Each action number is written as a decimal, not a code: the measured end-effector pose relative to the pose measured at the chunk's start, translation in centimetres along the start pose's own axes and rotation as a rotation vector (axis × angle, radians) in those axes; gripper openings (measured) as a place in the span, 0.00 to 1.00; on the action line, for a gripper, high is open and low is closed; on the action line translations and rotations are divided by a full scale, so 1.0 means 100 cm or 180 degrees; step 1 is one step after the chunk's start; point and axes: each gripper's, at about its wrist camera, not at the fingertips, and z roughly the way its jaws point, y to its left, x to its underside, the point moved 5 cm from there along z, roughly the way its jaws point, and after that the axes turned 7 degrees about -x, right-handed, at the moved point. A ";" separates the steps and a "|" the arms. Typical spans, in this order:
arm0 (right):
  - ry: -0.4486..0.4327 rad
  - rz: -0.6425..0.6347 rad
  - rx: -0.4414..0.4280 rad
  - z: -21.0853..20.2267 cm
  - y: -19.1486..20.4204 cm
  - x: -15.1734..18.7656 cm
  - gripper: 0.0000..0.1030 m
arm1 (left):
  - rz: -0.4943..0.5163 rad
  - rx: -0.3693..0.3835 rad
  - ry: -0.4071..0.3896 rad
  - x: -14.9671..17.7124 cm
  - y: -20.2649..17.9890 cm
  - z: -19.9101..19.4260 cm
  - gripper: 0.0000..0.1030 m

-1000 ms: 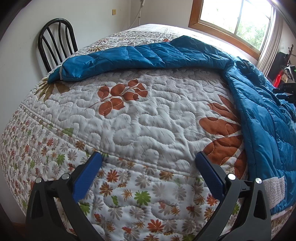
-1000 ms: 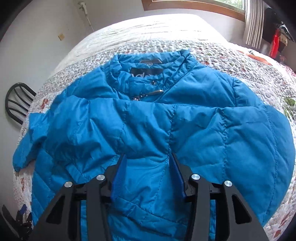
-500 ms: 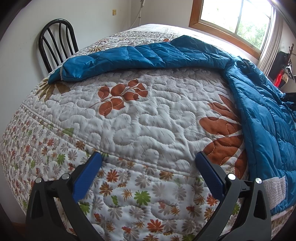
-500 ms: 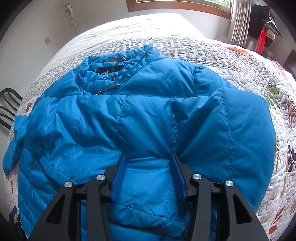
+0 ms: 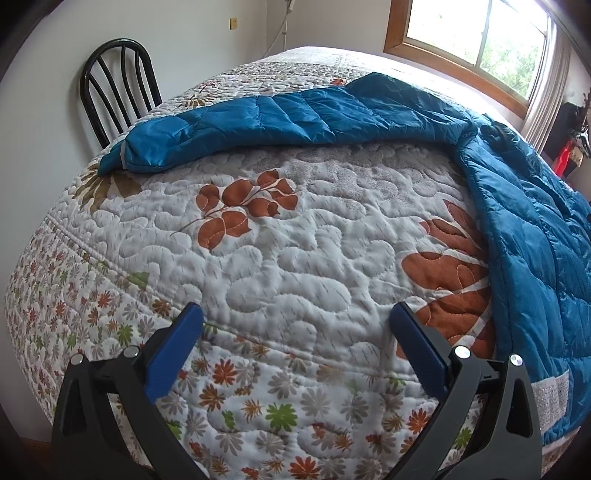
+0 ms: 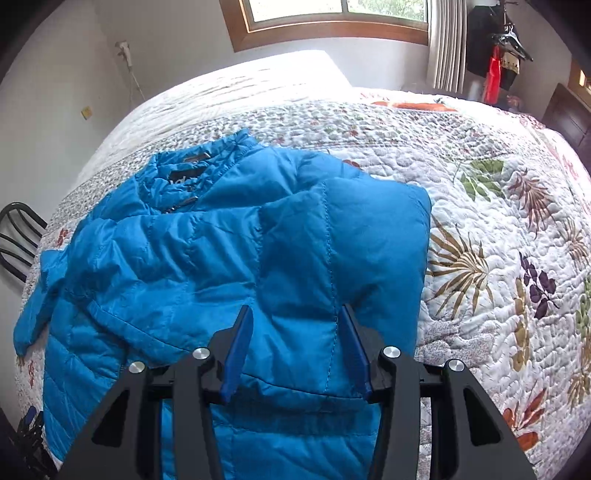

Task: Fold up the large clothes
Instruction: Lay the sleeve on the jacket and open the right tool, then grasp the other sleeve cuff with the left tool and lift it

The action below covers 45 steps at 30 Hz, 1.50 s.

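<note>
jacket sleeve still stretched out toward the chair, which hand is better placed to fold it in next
Left. The left gripper hangs open over bare quilt facing the outstretched sleeve; the right gripper is clamped on a fold of the jacket.

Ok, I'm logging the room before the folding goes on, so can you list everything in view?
puffer jacket: one, blue, front up on the bed, right sleeve folded across the chest, left sleeve stretched out toward the chair
quilt: one, white with orange, green and brown leaf and flower prints, covering the bed
chair: one, black, spindle back, against the wall beside the bed
window: one, wood frame, behind the bed
hanging clothes: a few, black and red, right of the window
wall plate: one, yellowish, above the chair
left gripper: one, black with blue pads, open over the bare quilt edge
right gripper: one, black with blue pads, shut on the folded sleeve
</note>
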 end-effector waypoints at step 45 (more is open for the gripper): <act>-0.0035 0.0357 -0.0220 -0.009 -0.070 0.035 0.51 | -0.2002 0.0139 0.0329 -0.153 0.140 0.115 0.44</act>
